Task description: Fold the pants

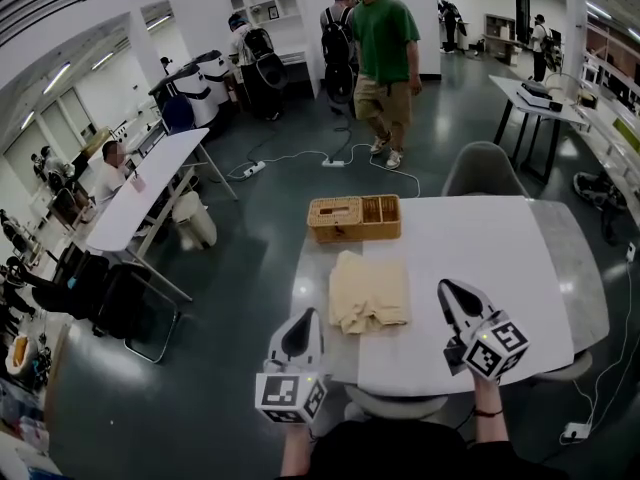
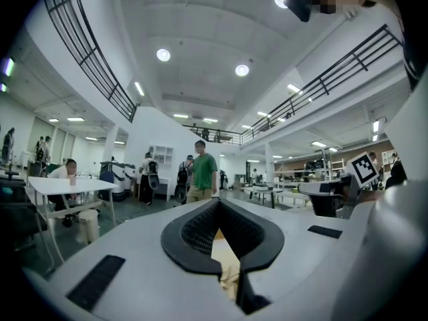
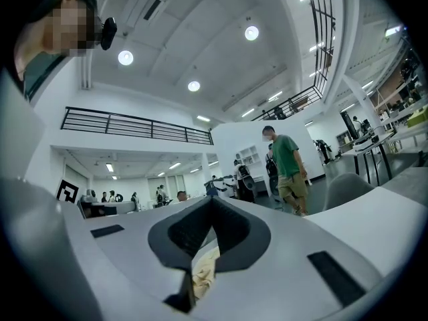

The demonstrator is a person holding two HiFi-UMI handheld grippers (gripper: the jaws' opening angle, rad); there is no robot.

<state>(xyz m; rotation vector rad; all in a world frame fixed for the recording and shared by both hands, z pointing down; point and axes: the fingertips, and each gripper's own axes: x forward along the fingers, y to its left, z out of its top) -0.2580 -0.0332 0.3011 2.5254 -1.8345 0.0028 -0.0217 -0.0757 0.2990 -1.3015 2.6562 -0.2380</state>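
Note:
The beige pants point(image 1: 369, 290) lie folded into a compact rectangle on the table point(image 1: 480, 248), just in front of a wicker basket point(image 1: 355, 218). My left gripper point(image 1: 308, 314) hovers at the table's near left edge, left of the pants, jaws shut with nothing between them. My right gripper point(image 1: 446, 287) hangs over the white tabletop to the right of the pants, also shut and empty. Both point level, away from me. A strip of the beige cloth point(image 2: 226, 258) shows through the gap behind the shut left gripper point(image 2: 231, 281). The same cloth point(image 3: 202, 267) shows beyond the right gripper point(image 3: 187, 281).
A grey chair point(image 1: 484, 171) stands at the table's far side. A person in a green shirt point(image 1: 385, 58) walks on the floor beyond, near a power strip and cables point(image 1: 335, 161). Another white table point(image 1: 150, 183) with a seated person is to the left.

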